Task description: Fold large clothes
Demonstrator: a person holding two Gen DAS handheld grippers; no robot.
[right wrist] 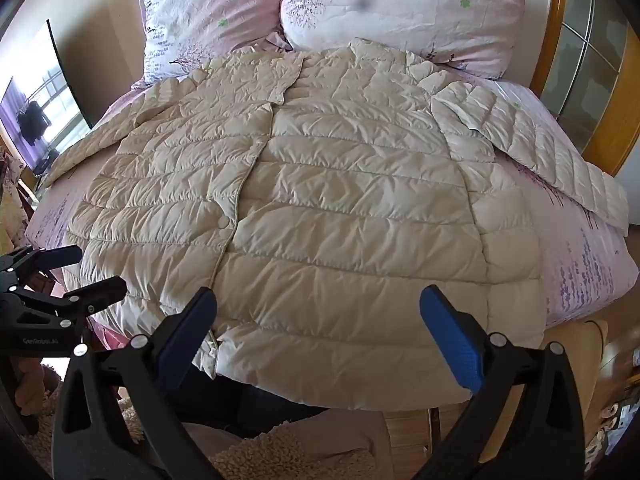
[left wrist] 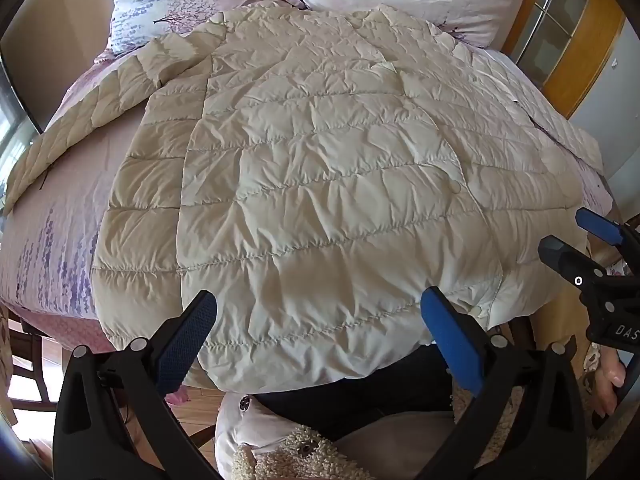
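Cream quilted jacket (left wrist: 312, 184) lies flat, front up, on the pink floral bedsheet (left wrist: 60, 240); long axis runs from the hem at the near bed edge to the collar at the two pillows (right wrist: 400, 4); sleeves spread to either side.

Right wrist view alone shows the front closure with a snap button (right wrist: 222, 222) and a window at far left; left wrist view alone shows a person's hand (left wrist: 610, 380) on the right gripper's handle.

Left gripper (left wrist: 320, 312) and right gripper (right wrist: 318, 306) hang just above the hem, side by side; both jaws spread wide, nothing between them, pads clear of the fabric.
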